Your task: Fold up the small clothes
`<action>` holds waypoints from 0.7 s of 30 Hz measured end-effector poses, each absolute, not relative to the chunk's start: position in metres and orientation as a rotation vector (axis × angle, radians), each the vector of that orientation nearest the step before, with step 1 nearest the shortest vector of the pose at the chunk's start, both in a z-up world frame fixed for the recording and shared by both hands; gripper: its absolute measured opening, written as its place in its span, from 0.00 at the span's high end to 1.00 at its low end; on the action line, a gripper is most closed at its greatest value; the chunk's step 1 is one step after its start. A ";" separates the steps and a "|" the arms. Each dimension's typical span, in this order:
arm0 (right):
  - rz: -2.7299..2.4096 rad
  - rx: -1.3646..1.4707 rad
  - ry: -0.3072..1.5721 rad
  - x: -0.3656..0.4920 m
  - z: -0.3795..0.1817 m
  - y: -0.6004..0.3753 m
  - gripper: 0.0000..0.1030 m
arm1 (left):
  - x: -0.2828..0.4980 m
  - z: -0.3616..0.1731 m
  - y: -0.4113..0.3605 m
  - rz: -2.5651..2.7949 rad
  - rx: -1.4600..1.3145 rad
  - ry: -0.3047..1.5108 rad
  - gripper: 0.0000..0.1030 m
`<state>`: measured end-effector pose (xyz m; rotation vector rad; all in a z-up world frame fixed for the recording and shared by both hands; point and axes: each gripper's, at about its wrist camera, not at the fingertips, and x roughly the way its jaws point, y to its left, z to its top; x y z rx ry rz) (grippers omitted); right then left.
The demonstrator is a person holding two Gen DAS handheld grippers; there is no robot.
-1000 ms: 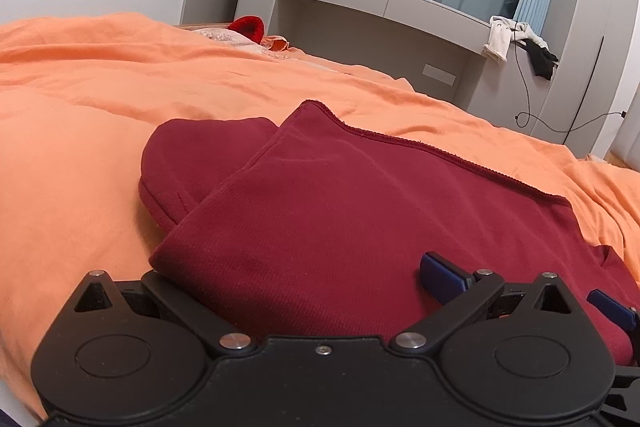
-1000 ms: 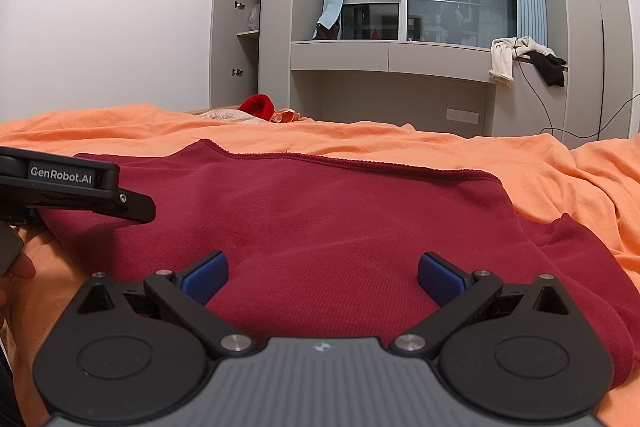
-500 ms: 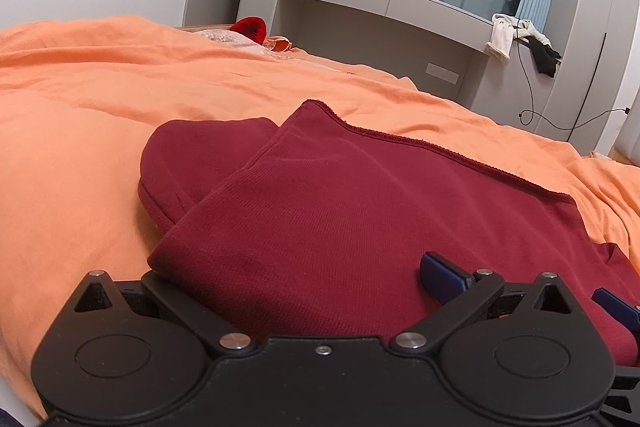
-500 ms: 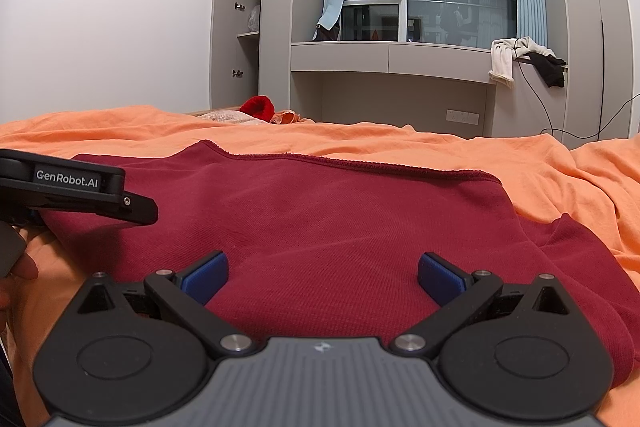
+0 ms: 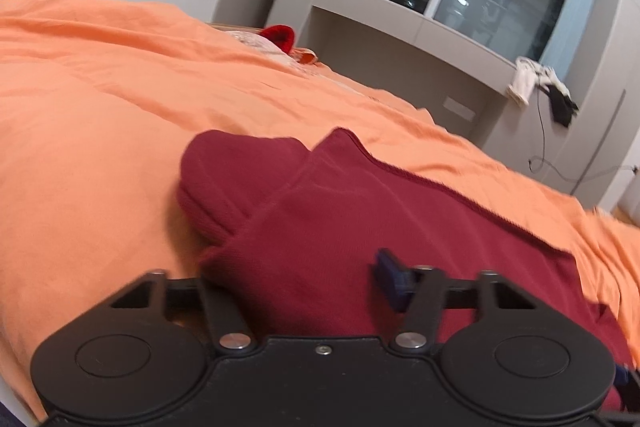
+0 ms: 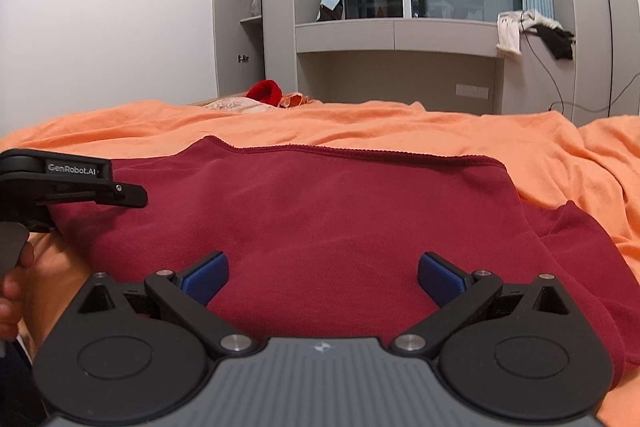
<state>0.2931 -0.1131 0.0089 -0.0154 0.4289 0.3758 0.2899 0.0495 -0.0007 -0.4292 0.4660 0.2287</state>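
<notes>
the dark red garment [image 6: 340, 227] lies flat on the orange bedspread [image 5: 100, 115]. left gripper [image 5: 304, 283] is closing on its near edge (one pad hidden); right gripper [image 6: 323, 277] gapes wide, empty. next, likely lifting that edge to fold over.

Bedroom around an orange bed

Beyond the bed's [image 6: 360, 131] far edge lie a red plush item [image 6: 265, 91] and a pale pillow [image 6: 230, 104]; behind stands a grey window unit [image 6: 396, 31], with white and black cloths [image 6: 532, 31] hanging at its right end.
</notes>
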 end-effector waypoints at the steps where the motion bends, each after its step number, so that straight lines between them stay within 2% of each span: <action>1: 0.376 -0.013 0.432 0.293 0.011 -0.114 0.00 | 0.292 0.000 0.051 0.230 -0.439 0.472 0.54; 2: 0.375 -0.012 0.436 0.293 0.012 -0.115 0.00 | 0.293 0.001 0.054 0.231 -0.451 0.476 0.55; 5: 0.370 -0.012 0.454 0.293 0.016 -0.116 0.00 | 0.295 0.007 0.058 0.234 -0.482 0.471 0.67; 7: 0.368 -0.011 0.459 0.293 0.018 -0.118 0.00 | 0.297 0.011 0.058 0.228 -0.478 0.466 0.79; 9: 0.363 -0.012 0.456 0.292 0.021 -0.118 0.00 | 0.298 0.017 0.055 0.217 -0.458 0.458 0.83; 13: 0.347 0.004 0.443 0.290 0.029 -0.128 0.00 | 0.302 0.032 0.040 0.190 -0.388 0.420 0.87; 21: 0.288 0.053 0.431 0.282 0.034 -0.161 0.00 | 0.319 0.070 -0.006 0.101 -0.265 0.375 0.88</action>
